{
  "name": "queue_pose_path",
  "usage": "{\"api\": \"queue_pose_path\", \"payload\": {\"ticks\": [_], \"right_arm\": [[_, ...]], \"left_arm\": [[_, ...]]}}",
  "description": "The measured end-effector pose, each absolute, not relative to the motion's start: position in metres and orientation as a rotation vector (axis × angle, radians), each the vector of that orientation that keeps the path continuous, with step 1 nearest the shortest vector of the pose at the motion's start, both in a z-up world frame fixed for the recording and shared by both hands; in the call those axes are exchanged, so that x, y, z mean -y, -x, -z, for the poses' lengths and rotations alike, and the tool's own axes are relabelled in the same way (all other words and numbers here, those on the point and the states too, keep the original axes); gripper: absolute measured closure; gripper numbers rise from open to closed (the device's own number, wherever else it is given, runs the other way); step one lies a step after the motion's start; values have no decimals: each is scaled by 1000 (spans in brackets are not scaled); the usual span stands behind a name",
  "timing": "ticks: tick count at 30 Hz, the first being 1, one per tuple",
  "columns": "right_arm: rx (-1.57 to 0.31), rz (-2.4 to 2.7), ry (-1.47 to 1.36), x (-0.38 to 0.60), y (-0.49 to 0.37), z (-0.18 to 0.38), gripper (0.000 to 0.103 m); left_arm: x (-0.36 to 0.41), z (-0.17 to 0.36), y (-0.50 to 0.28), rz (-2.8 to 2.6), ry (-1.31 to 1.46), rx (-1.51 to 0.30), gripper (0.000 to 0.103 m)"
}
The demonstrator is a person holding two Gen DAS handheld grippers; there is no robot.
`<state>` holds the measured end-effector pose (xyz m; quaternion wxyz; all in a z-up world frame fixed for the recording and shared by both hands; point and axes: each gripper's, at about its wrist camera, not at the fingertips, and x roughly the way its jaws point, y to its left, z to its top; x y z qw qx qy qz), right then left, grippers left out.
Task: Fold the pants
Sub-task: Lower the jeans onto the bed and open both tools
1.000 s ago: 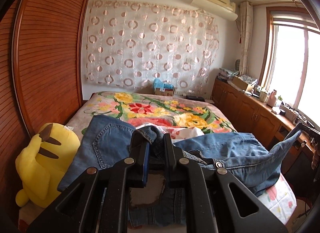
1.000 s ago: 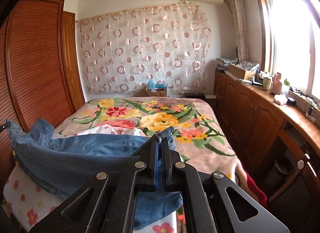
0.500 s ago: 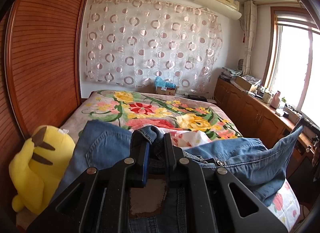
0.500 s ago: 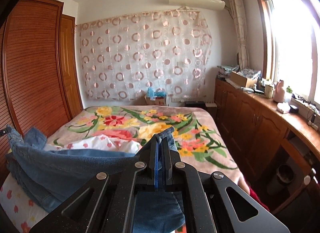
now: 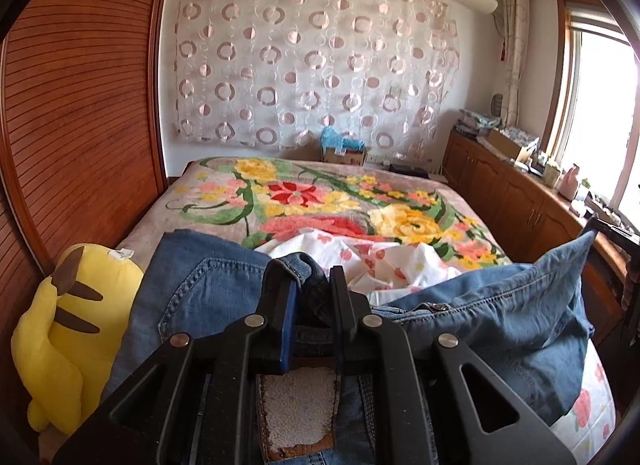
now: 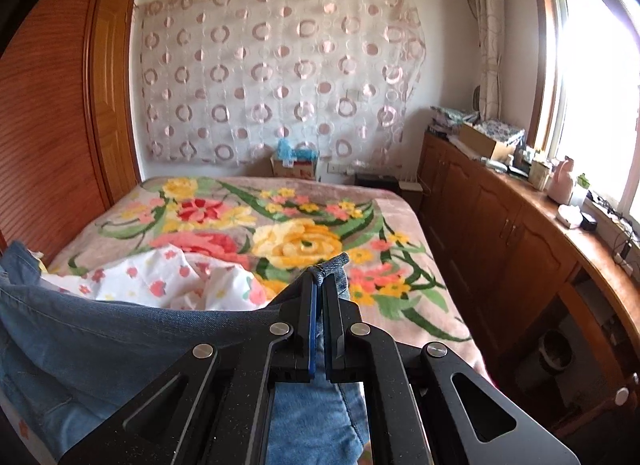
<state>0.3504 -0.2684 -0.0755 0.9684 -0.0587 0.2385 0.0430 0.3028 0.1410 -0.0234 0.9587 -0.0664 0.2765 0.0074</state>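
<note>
L gripper (image 5: 310,285): I've got it clamped on a bunched waistband fold of the jeans (image 5: 500,317); jaws just eased a bit wider, denim still between pads.
R gripper (image 6: 320,285): pinched tight on a hem corner.
Jeans: held up over near end of bed (image 5: 320,201), slung btwn both grippers.
Edges: wardrobe (image 5: 80,125) hard left w/ yellow plush (image 5: 68,341); cabinets (image 6: 500,233) right.
Room: far blanket bare.
Vs 1 s ago: plush nearer L view's corner; R view's denim sits lower left.
</note>
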Motion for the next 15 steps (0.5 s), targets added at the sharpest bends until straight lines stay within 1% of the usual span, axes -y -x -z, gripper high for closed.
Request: {"api": "queue_pose_path", "payload": {"ticks": [3,4,5,6,7,9,10,11,13,15], "right_arm": [[-521,-76,126,262,-370,74,101],[-530,-71,126,260,-374,73,101],[-538,-65,124,259,-378,72,101],[-544,-59,123,258,-381,68,101],[-551,-54,124,257,-385,65,101],[-565,-48,125,256,-392,63,101],[-572,-46,127,255,-394,62,101],[-575,-41,132,253,-395,61,101],[-573,-37,129,252,-393,63,101],[-574,-46,115,250,-389,59,101]], "left_arm": [[-141,28,-304,-20,122,-578,80],[-141,29,-304,-24,118,-580,74],[-141,29,-302,-32,110,-580,64],[-140,29,-299,-40,97,-572,60],[-141,29,-296,-43,86,-563,52],[-142,27,-290,-47,67,-558,49],[-142,27,-286,-38,65,-563,42],[-142,27,-284,-26,66,-569,31],[-142,27,-275,-3,64,-571,20],[-141,28,-268,-7,48,-571,20]]}}
